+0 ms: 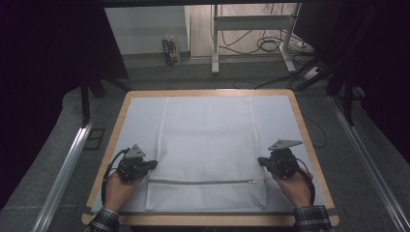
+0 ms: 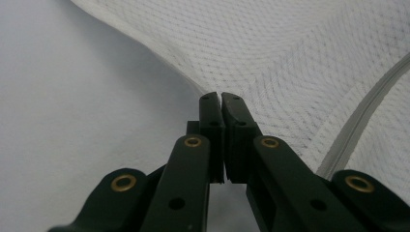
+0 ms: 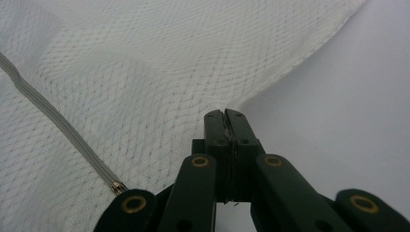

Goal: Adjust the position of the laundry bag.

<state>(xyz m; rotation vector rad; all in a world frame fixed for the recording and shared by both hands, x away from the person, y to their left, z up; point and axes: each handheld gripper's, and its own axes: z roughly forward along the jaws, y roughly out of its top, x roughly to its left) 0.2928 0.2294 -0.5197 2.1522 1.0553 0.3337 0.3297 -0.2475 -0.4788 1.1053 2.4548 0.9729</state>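
We read this as a lab recording bay. The table (image 1: 309, 145) stands on grey carpet (image 1: 348, 183) between floor rails (image 1: 63, 174), with black curtains (image 1: 43, 72) at both sides. Behind it, cables (image 1: 261, 44) trail around a metal frame (image 1: 215, 43).

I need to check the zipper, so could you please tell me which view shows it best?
The high view: the whole zipper crosses the mesh bag. The right gripper view shows its pull end; the left gripper view, a short stretch.
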